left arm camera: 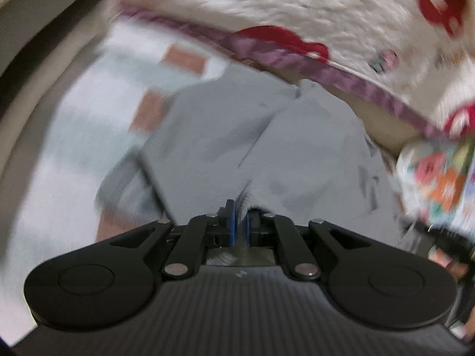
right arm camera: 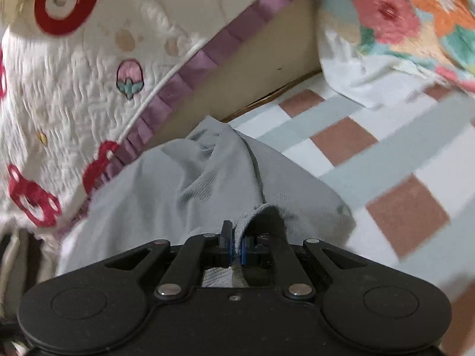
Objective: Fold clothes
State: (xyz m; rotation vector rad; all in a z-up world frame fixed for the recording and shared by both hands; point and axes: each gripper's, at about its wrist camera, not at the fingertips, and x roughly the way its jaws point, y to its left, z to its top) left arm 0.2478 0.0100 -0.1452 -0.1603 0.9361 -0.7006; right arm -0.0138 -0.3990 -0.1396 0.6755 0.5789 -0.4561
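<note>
Checked bedding in white, pale grey-green and brown squares (right arm camera: pixel 371 160) covers the bed, and on it lies a grey garment (right arm camera: pixel 184 187), rumpled, with a dark seam running down one fold. Behind the garment a white quilted cover (right arm camera: pixel 89 89) with red shapes, small strawberry prints and a purple ruffled edge hangs over a tan board. A floral cloth (right arm camera: pixel 400 20) with pink and orange flowers sits at the far right of the bedding, well apart from the garment.

In the right wrist view, the right claw (right arm camera: pixel 235 244) is pinched narrow on a hemmed edge of the grey garment, the fabric rising between its blue pads. In the left wrist view, which is blurred, the left claw (left arm camera: pixel 240 222) is likewise closed tight, with a thin fold of the same grey garment (left arm camera: pixel 237 136) caught between its blue pads. The garment spreads out ahead of it across the checked bedding (left arm camera: pixel 74 136).
</note>
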